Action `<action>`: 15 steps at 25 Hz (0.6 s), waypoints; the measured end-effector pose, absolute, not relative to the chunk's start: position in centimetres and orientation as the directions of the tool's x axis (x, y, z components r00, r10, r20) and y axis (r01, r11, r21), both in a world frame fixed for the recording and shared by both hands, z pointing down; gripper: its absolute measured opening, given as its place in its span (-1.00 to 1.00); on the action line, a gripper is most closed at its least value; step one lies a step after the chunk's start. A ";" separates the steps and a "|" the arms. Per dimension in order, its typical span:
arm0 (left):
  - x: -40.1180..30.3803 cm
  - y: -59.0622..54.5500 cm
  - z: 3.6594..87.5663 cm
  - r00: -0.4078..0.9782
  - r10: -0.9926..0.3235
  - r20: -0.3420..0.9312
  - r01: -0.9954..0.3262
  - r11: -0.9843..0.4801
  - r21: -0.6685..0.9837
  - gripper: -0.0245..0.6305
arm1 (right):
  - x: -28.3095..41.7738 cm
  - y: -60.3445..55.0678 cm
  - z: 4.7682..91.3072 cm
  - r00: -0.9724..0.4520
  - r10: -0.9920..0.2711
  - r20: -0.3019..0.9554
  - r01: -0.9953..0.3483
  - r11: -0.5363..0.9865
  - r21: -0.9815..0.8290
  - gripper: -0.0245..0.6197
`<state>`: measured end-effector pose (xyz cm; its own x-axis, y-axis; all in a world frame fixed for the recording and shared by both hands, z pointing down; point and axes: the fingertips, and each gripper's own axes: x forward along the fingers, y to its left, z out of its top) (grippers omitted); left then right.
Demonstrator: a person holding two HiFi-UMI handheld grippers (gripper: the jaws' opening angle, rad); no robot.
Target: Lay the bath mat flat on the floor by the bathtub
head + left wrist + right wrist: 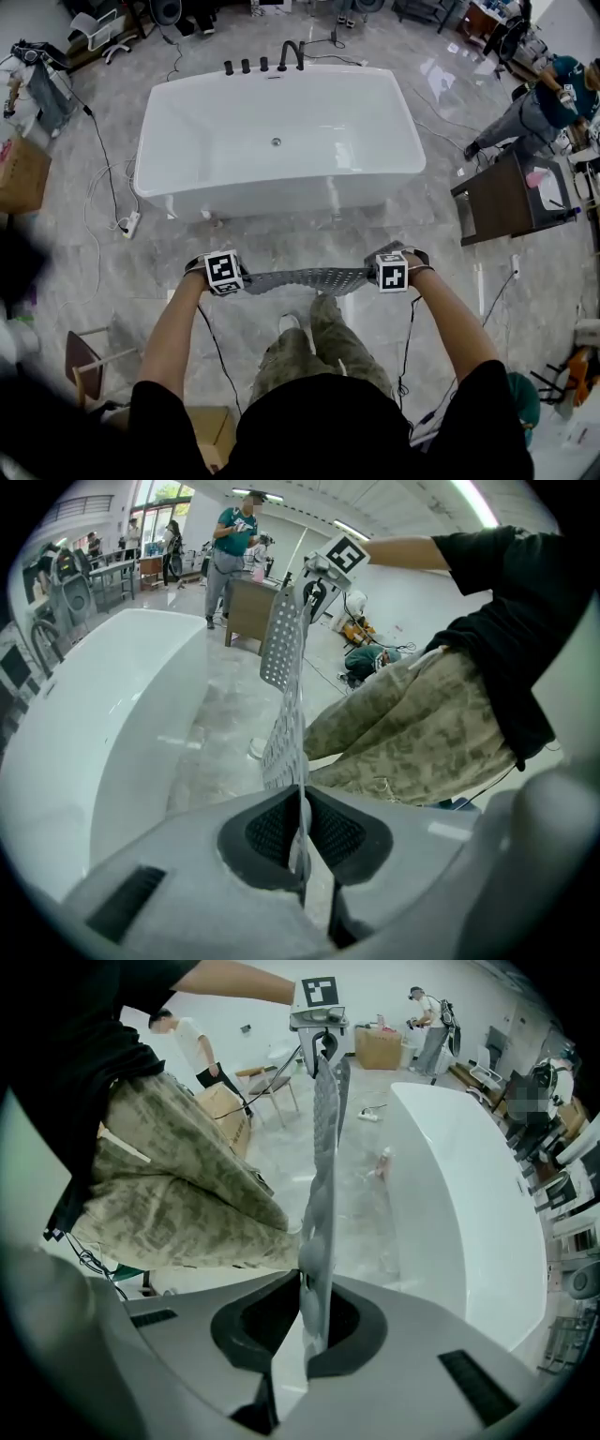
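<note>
A grey perforated bath mat (307, 279) hangs stretched between my two grippers, above the floor in front of the white bathtub (278, 141). My left gripper (223, 272) is shut on the mat's left end, and my right gripper (392, 272) is shut on its right end. In the left gripper view the bath mat (284, 691) runs edge-on from the left gripper (302, 832) up to the other gripper's marker cube. The right gripper view shows the same: the bath mat (323, 1166) is pinched in the right gripper (314, 1312), with the bathtub (469, 1194) to its right.
Black taps (267, 62) stand at the tub's far rim. A dark wooden cabinet (511, 197) is right of the tub, with a person (534, 103) behind it. A power strip and cables (129, 223) lie left of the tub. A chair (94, 361) and a cardboard box (214, 431) sit near my legs.
</note>
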<state>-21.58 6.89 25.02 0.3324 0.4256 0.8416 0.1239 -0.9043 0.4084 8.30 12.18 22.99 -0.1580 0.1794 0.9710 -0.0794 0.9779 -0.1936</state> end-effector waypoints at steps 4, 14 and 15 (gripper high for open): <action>-22.4 5.6 27.2 0.343 0.423 0.839 0.047 -0.899 0.434 -0.85 | 7.4 10.1 25.1 -0.172 0.162 0.972 -0.053 0.983 -0.173 -0.85; -19.3 3.3 30.7 0.344 0.416 0.842 -0.051 -0.887 0.459 -0.84 | 11.1 5.7 29.9 -0.200 0.177 0.964 -0.035 0.982 -0.188 -0.85; -18.6 2.9 31.0 0.353 0.414 0.839 -0.064 -0.884 0.463 -0.84 | 11.7 5.3 30.3 -0.201 0.184 0.962 -0.030 0.981 -0.194 -0.85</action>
<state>-18.63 2.95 31.05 0.3526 0.4141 0.8392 -0.0636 -0.8841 0.4630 11.72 5.27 30.34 -0.2006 0.1840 0.9622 -0.0297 0.9806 -0.1937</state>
